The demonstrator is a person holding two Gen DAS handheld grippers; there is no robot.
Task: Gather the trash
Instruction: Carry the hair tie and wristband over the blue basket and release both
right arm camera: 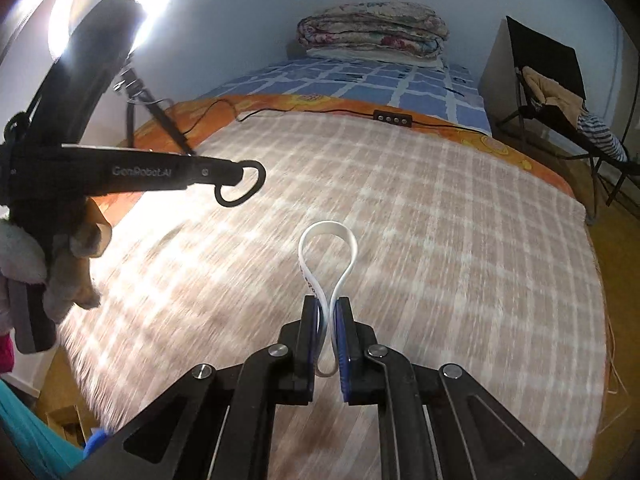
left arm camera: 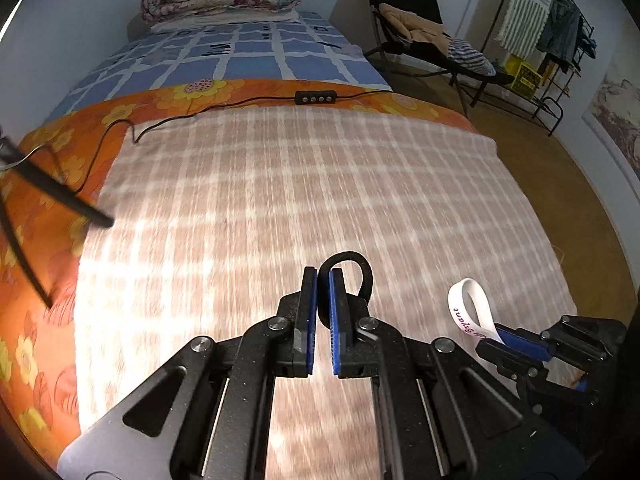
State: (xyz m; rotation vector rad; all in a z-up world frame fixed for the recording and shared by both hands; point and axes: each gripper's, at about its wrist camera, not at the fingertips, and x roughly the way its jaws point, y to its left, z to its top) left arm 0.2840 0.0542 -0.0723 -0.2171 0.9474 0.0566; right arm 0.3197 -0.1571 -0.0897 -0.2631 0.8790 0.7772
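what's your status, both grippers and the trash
Left gripper shut on black band. Right gripper shut on white wristband. Both held above plaid blanket, nothing in the way.

Left gripper (left arm camera: 323, 276) and right gripper (right arm camera: 327, 312): matte black linkage arms are joined by round silver screws, and blue pads (right arm camera: 343, 344) line the fingers. "GenRobot.AI" lettering is printed along the side of the left gripper, seen at centre left of the right wrist view.
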